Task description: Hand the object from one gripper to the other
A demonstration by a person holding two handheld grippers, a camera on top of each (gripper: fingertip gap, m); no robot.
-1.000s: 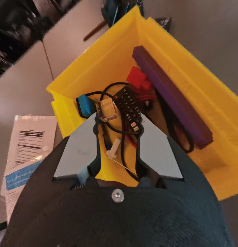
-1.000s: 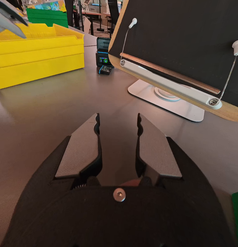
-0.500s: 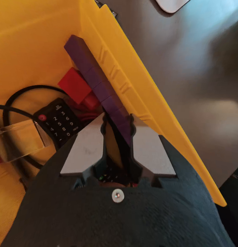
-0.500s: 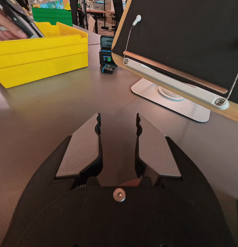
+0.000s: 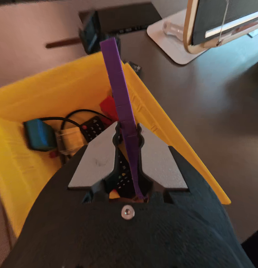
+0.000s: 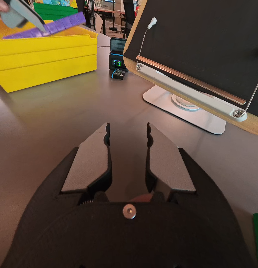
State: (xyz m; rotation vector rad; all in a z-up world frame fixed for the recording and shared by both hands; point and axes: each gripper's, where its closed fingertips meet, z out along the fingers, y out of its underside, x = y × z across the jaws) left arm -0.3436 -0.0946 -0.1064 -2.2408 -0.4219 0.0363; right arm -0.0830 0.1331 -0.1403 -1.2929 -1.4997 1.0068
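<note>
2 grippers show; left gripper (image 5: 128,127) pinches the purple bar (image 5: 118,87), tilted toward 12 o'clock over the yellow bin (image 5: 52,92); right gripper (image 6: 128,127) is spread above the table (image 6: 67,110).

dim warm light | left view motion-blurred | table glare | fisheye edges

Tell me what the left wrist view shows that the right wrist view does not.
Only left: the bin's contents, a remote, a blue block and a black cable.
Only right: the open right gripper, a charger and a battery.
Both: the purple bar held by the left gripper, the yellow bin and the stand.
</note>
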